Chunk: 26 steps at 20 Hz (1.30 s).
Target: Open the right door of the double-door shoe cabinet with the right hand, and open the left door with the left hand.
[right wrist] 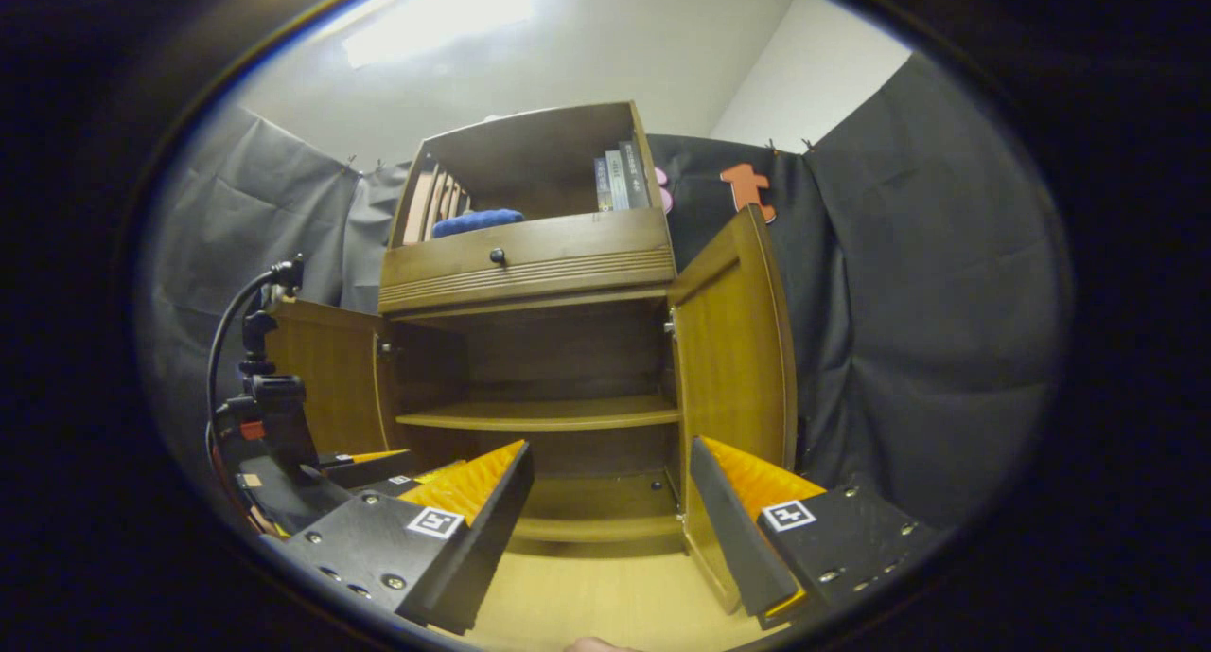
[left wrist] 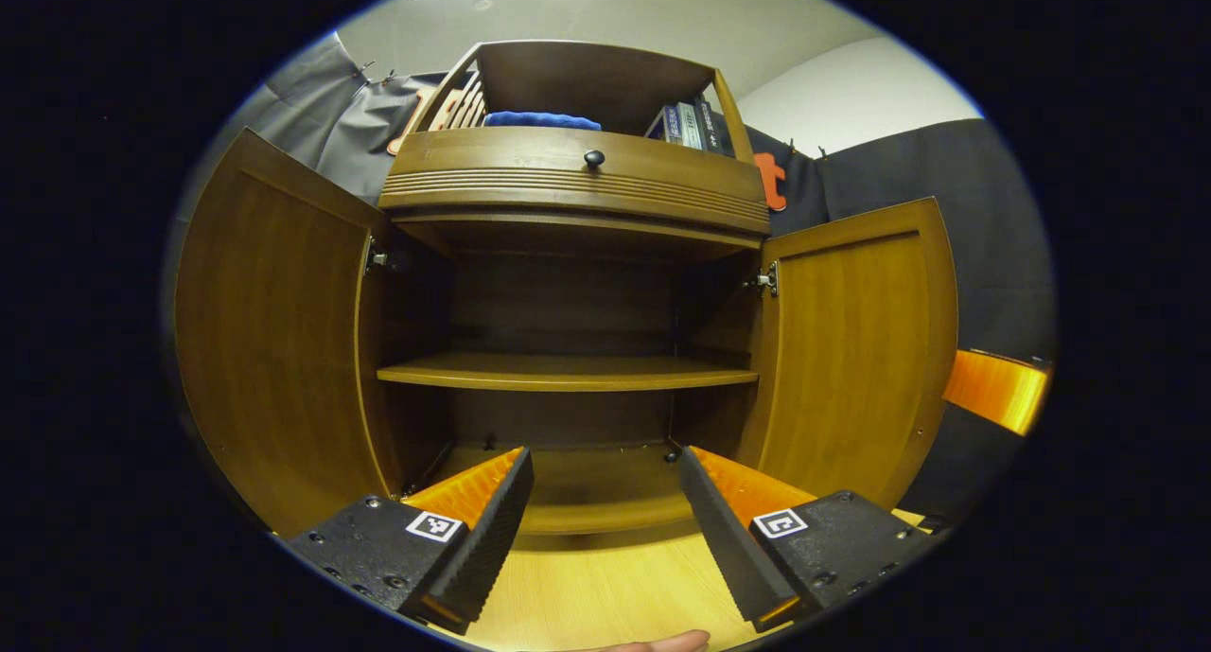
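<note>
Left gripper (left wrist: 605, 510) spread, holding nothing, facing the shoe cabinet (left wrist: 577, 184); left door (left wrist: 270, 340) and right door (left wrist: 856, 349) both swung wide, middle shelf (left wrist: 566, 373) bare. Right gripper view: right gripper (right wrist: 610, 515) spread and empty, right door (right wrist: 738, 349) edge-on just ahead, left gripper (right wrist: 378, 463) low beside it. Judgement: task looks complete; back straight off, clear of door edges.

Each claw (left wrist: 605, 529) has ridged wedge fingers on screwed black blocks bearing square black-and-white markers (left wrist: 434, 526).
</note>
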Each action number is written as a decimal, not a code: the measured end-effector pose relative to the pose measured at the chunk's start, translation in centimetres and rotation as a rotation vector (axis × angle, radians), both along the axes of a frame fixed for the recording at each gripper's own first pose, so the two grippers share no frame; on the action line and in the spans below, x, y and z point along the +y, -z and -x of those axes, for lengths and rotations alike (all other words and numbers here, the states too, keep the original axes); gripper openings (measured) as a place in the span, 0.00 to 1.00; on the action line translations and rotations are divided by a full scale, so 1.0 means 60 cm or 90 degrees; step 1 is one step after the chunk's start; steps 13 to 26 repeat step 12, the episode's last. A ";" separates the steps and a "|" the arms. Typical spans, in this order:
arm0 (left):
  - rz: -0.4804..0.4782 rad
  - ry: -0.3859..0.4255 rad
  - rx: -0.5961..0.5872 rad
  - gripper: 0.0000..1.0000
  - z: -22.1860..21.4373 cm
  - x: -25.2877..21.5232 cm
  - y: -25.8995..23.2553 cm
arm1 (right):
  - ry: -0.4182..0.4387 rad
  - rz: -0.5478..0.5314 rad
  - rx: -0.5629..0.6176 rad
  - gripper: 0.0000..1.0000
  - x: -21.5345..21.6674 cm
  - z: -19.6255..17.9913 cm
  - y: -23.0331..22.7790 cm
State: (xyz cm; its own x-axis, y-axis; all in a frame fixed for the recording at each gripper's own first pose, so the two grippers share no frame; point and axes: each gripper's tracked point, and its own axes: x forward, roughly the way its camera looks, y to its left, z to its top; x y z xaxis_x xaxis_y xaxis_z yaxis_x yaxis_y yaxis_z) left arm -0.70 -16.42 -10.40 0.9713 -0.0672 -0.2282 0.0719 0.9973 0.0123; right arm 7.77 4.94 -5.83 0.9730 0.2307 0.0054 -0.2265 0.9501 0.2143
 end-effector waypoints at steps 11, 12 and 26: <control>0.005 0.006 -0.032 0.96 0.017 0.001 -0.029 | -0.002 0.012 0.004 0.99 0.017 0.022 0.017; 0.013 0.000 -0.033 0.96 0.016 0.004 -0.030 | -0.002 0.010 0.003 0.99 0.014 0.024 0.016; 0.013 0.000 -0.033 0.96 0.016 0.004 -0.030 | -0.002 0.010 0.003 0.99 0.014 0.024 0.016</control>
